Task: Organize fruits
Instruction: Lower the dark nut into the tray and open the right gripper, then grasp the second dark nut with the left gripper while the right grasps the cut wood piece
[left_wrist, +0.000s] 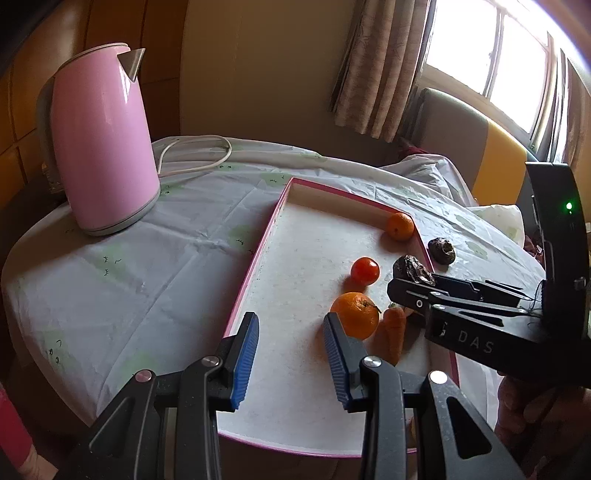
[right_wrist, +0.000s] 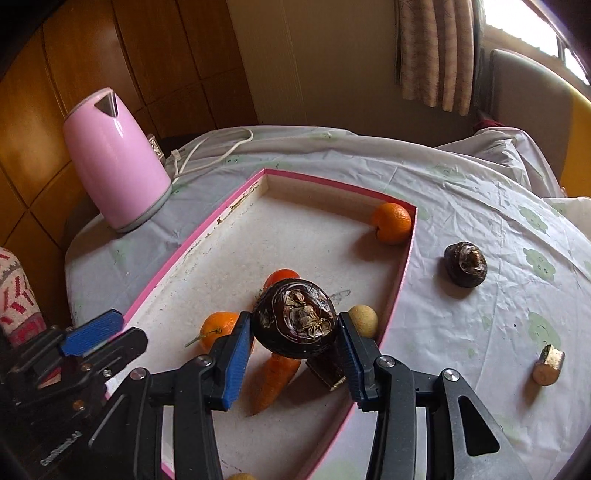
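A pink-rimmed white tray (left_wrist: 258, 254) (right_wrist: 207, 236) lies on the table. In it are a near orange (left_wrist: 356, 314) (right_wrist: 218, 328), a far-corner orange (left_wrist: 400, 226) (right_wrist: 392, 222), a red tomato (left_wrist: 365, 270), a carrot (left_wrist: 394, 332) (right_wrist: 275, 380) and a small pale fruit (right_wrist: 364, 319). My right gripper (right_wrist: 293, 332) (left_wrist: 410, 284) is shut on a dark brown water chestnut (right_wrist: 295, 323) (left_wrist: 412, 269) and holds it above the tray. A second water chestnut (left_wrist: 441, 250) (right_wrist: 464, 264) lies on the cloth outside the tray. My left gripper (left_wrist: 291, 354) (right_wrist: 92, 332) is open and empty over the tray's near end.
A pink kettle (left_wrist: 99, 140) (right_wrist: 114, 158) with a white cord (left_wrist: 199, 155) stands at the back left. A small cut brown piece (right_wrist: 548, 365) lies on the cloth at the right. A chair (left_wrist: 472, 147) stands beyond the table.
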